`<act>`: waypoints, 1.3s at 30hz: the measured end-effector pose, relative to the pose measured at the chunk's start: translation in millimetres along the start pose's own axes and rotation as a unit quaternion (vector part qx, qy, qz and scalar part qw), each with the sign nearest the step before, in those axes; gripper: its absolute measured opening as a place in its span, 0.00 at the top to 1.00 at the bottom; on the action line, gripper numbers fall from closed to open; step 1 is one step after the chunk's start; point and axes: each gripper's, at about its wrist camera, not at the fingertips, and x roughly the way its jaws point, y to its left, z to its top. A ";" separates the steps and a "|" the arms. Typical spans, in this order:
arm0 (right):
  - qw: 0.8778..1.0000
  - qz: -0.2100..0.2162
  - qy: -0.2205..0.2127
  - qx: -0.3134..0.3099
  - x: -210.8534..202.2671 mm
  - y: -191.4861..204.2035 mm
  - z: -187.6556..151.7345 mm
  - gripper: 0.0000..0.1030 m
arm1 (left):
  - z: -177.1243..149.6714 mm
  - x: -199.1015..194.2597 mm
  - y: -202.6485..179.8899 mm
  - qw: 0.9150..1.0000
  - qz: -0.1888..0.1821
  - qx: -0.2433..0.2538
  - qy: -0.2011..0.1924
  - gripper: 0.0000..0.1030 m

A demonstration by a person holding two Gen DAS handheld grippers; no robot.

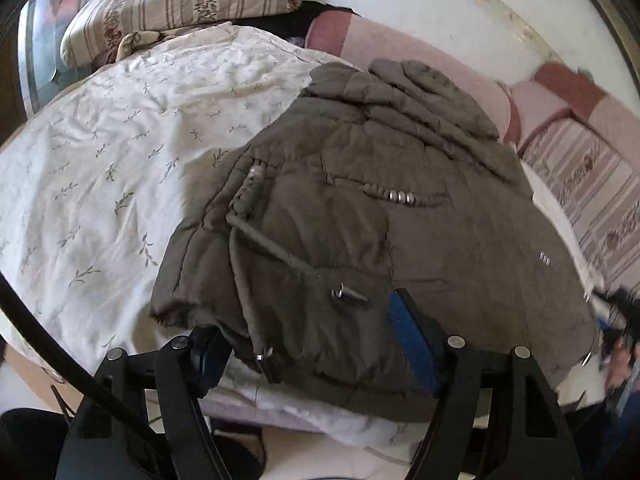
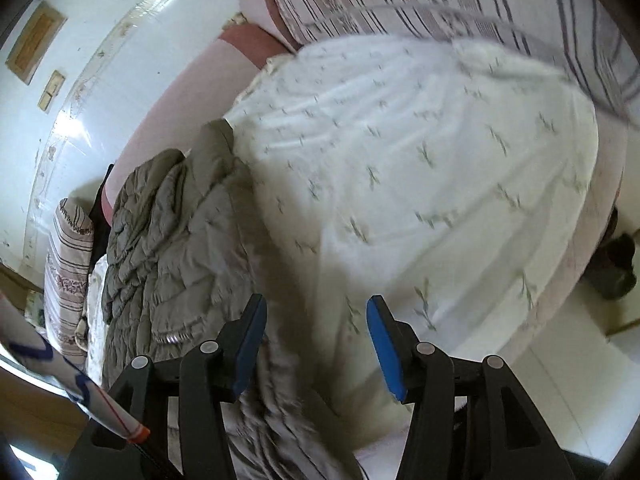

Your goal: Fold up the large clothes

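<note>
A grey-brown quilted jacket (image 1: 360,216) lies folded on the white floral bed cover (image 1: 100,160). My left gripper (image 1: 308,344) is open, its jaws straddling the jacket's near hem; the fabric lies between the blue pads (image 1: 412,344) but is not pinched. In the right wrist view the same jacket (image 2: 176,232) lies to the left, its edge running under the left finger. My right gripper (image 2: 316,344) is open and empty above the bed cover (image 2: 420,160), beside the jacket's edge.
Striped pillows (image 1: 180,0) lie at the head of the bed. A pink blanket (image 1: 400,52) runs along the white wall (image 2: 80,80). A striped sheet (image 1: 592,184) lies at the right. The bed's near edge and the floor (image 2: 580,340) show below.
</note>
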 end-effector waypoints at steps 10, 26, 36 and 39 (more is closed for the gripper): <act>0.988 0.136 0.077 0.016 8.3 3.7 -56.0 0.41 | 9.2 12.4 -3.8 0.999 -0.003 -0.017 -0.027 0.28; 0.965 -0.033 -0.038 -0.258 6.2 98.0 -103.1 0.81 | -6.3 24.4 -28.6 0.989 0.110 0.093 -0.042 0.53; 0.966 -0.056 -0.018 -0.252 16.7 75.1 -105.1 0.68 | -14.8 30.7 -31.8 0.984 0.133 0.110 -0.045 0.48; 0.967 -0.056 -0.016 -0.248 17.4 76.1 -105.0 0.69 | -16.4 30.9 -32.0 0.984 0.135 0.109 -0.048 0.47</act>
